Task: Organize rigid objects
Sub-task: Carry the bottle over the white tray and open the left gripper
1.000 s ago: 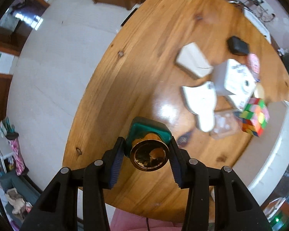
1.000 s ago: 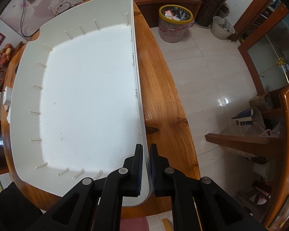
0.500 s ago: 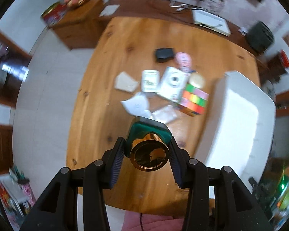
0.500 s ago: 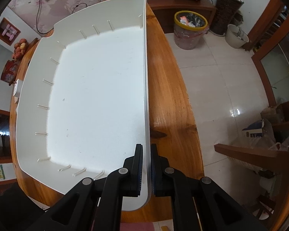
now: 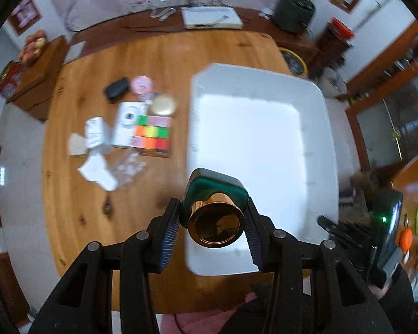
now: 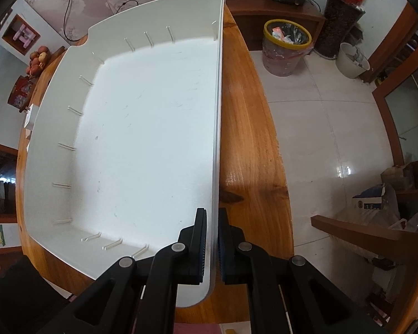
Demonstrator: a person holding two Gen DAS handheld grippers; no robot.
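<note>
Both grippers are engaged. My left gripper [image 5: 212, 224] clamps a green bottle with a gold cap [image 5: 215, 208], held in the air over the near edge of the white tray [image 5: 260, 139]. My right gripper [image 6: 211, 246] is closed on that tray's right wall. Small items, including a colour cube [image 5: 152, 133], lie on the wooden table [image 5: 164, 55] left of the tray.

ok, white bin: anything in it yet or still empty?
Empty. The white bin shows only bare floor in the right wrist view; the green bottle is still clamped in the left gripper above it.
</note>
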